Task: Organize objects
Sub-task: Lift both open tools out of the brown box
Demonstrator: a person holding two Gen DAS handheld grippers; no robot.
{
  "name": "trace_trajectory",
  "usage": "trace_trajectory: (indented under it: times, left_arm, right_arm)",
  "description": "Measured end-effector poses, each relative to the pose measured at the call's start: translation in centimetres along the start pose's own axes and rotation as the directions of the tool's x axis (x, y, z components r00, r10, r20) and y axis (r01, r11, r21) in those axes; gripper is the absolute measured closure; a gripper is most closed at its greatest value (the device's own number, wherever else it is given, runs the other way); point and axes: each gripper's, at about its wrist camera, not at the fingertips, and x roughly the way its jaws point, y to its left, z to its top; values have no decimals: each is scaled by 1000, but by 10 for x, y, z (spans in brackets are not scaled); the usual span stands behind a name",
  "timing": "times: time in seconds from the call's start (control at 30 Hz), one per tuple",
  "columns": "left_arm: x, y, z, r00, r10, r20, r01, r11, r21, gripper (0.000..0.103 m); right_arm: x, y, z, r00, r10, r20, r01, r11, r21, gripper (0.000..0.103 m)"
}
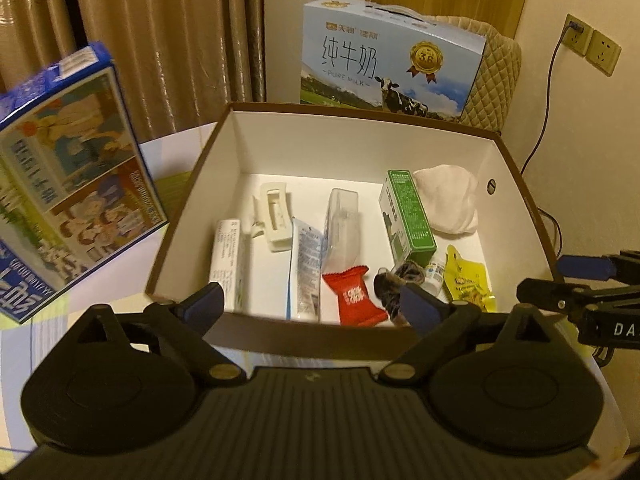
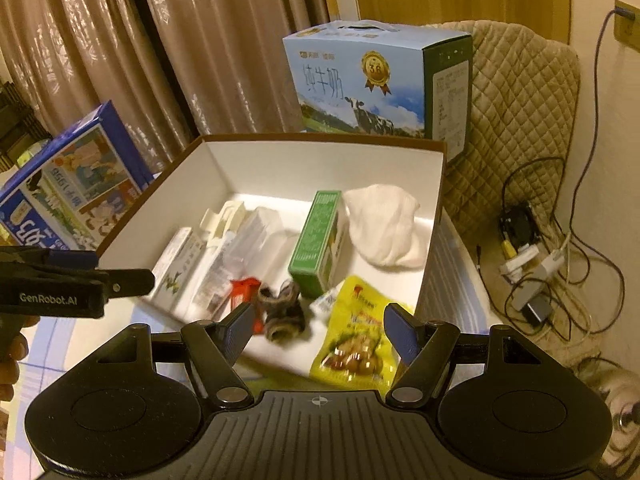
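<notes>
A brown cardboard box [image 1: 360, 338] with a white inside stands open on the table. In it lie a white carton [image 1: 230, 260], a white clip [image 1: 274, 216], a tube [image 1: 306, 272], a red candy wrapper [image 1: 354, 300], a dark hair tie [image 1: 394, 284], a green carton [image 1: 408, 216], a white cloth [image 1: 448, 198] and a yellow snack packet [image 1: 468, 280]. My left gripper [image 1: 312, 304] hovers open over the box's near wall, holding nothing. My right gripper [image 2: 320, 330] stands open above the yellow packet [image 2: 356, 340] at the box's [image 2: 320, 139] near right corner, not gripping it.
A light blue milk case [image 1: 392, 68] stands behind the box, and a dark blue milk case [image 1: 72, 184] leans to its left. A quilted chair [image 2: 520, 120] stands right of the milk case. Cables and plugs [image 2: 532, 264] lie on the floor at right. Curtains hang behind.
</notes>
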Motion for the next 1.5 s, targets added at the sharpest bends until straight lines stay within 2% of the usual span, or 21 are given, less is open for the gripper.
trace_trajectory:
  times: [0.47,0.73,1.2,1.5]
  left_arm:
    - [-64,12,-46,998,-5,59,6,1000,-16,1]
    - [-101,17,-78,997,-9,78,9,1000,-2,1]
    - [-154,32,-133,998,-1,66,1,1000,-9,1]
    - [-179,36,-160,998,-26,56,26,1000,-6,1]
  right_arm:
    - [-51,31,-38,1000,-15,7,15,999,29,34]
    - [-76,57,-67,1000,-17,7,17,999,31,34]
    - [-118,109,-111,1000,2,18,-3,1000,18,34]
    - [-134,131,-135,1000,7,15,-7,1000,18,34]
